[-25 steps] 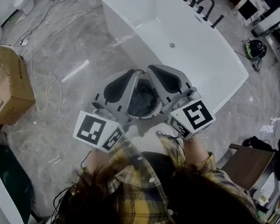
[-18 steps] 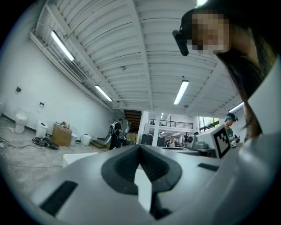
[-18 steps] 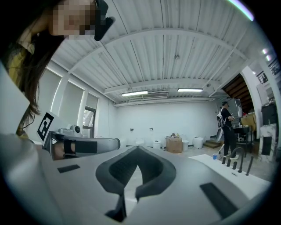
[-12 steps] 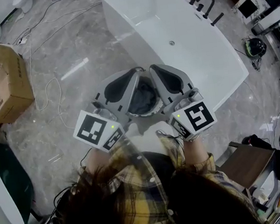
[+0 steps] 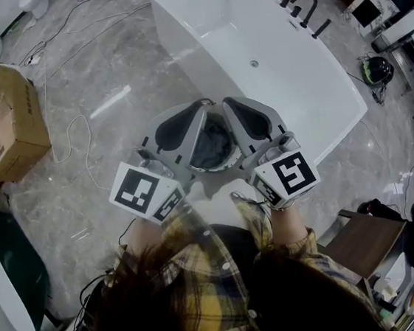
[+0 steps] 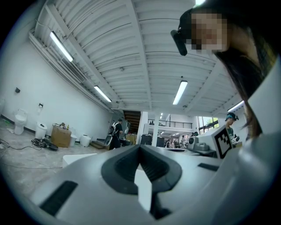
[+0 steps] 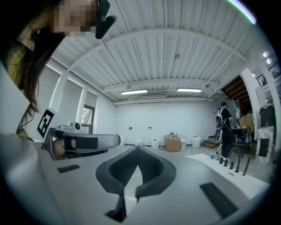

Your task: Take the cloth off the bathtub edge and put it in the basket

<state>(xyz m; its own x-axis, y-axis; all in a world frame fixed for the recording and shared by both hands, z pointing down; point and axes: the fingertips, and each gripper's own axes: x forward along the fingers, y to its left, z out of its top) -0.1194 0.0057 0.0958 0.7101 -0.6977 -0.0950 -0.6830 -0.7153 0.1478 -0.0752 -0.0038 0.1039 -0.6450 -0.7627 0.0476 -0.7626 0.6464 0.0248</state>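
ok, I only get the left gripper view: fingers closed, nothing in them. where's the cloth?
Observer: In the head view the crumpled dark grey cloth lies inside the round white basket, directly below the left gripper and right gripper.
Operator: right one holding anything?
Observer: No, its fingers are shut on nothing.
Operator: any cloth on the tub?
Observer: None that I can see on the rim of the white rectangular bathtub. The grippers partly hide its near end.
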